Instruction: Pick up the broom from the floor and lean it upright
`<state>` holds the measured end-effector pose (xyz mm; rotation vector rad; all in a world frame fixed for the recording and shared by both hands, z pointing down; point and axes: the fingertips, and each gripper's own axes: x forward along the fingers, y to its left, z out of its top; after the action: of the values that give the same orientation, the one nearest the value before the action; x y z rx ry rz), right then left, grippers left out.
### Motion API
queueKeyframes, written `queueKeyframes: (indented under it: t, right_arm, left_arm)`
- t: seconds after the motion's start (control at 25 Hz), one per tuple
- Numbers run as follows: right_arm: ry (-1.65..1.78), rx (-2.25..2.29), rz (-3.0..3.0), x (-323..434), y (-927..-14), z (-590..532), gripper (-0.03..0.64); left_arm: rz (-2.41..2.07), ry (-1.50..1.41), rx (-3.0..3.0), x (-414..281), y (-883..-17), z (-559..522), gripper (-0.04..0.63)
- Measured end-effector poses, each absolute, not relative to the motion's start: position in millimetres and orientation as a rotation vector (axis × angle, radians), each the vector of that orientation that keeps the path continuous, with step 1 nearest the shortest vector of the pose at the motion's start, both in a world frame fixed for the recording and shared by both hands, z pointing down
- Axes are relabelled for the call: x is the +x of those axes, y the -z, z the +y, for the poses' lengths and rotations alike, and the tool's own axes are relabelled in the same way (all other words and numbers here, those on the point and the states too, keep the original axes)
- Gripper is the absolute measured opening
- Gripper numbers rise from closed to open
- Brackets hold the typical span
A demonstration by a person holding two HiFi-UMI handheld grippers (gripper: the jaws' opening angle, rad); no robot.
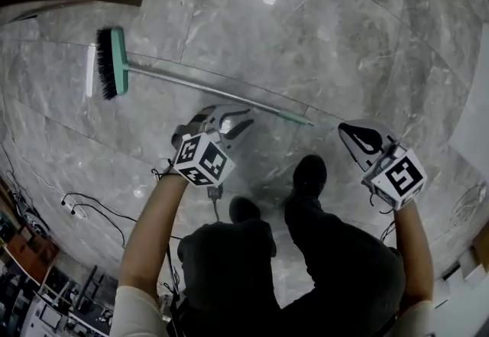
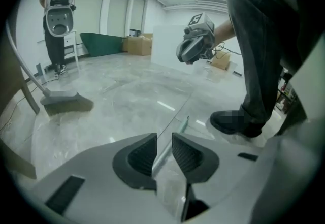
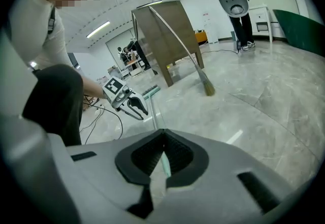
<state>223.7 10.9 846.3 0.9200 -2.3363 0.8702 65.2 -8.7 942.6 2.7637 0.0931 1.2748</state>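
Lying flat on the grey marble floor (image 1: 344,37), there's the broom (image 1: 191,83): its teal head with the black bristles (image 1: 111,64) sits off to the person's left, and the long handle slants across in front of their dark shoes (image 1: 309,175) to a teal tip (image 1: 302,120).

Look at the left gripper (image 1: 233,123). It hangs low over the handle, well along from the head, pointing steeply down. Its fingers (image 2: 139,154) stand a narrow gap apart, and the handle runs right along that gap on the floor beneath. The pads aren't pressing on it, so nothing is in hand there.

Over to the right gripper (image 1: 353,135). It's out past the teal tip, just beside it but apart. In its own view the fingers (image 3: 177,154) meet at the tips, closed on nothing, and the teal end of the handle shows on the floor through the slot behind them.

Across the room, a second broom (image 3: 203,78) leans upright against a brown wooden cabinet (image 3: 162,35). Another person (image 2: 58,20) stands further back. Black cables (image 1: 99,209) trail over the floor on the left side.
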Motion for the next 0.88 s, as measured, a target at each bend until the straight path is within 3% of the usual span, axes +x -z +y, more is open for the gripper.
queueKeyframes:
  t: [0.4, 0.6, 0.88]
  right_arm:
    - [-0.862, 0.889, -2.311, 220.6, -905.8, 26.7, 0.001]
    - [-0.830, 0.881, -2.276, 218.8, -915.0, 39.4, 0.000]
    - [-0.840, 0.891, -2.280, 219.1, -913.3, 49.4, 0.000]
  left_arm:
    - [0.582, -1.575, 2.825, 59.2, -1046.9, 4.7, 0.149]
    - [0.776, -1.682, 2.829, 54.7, -1072.7, 10.2, 0.147]
    - [0.826, -1.672, 2.814, 55.0, -1085.6, 11.8, 0.086]
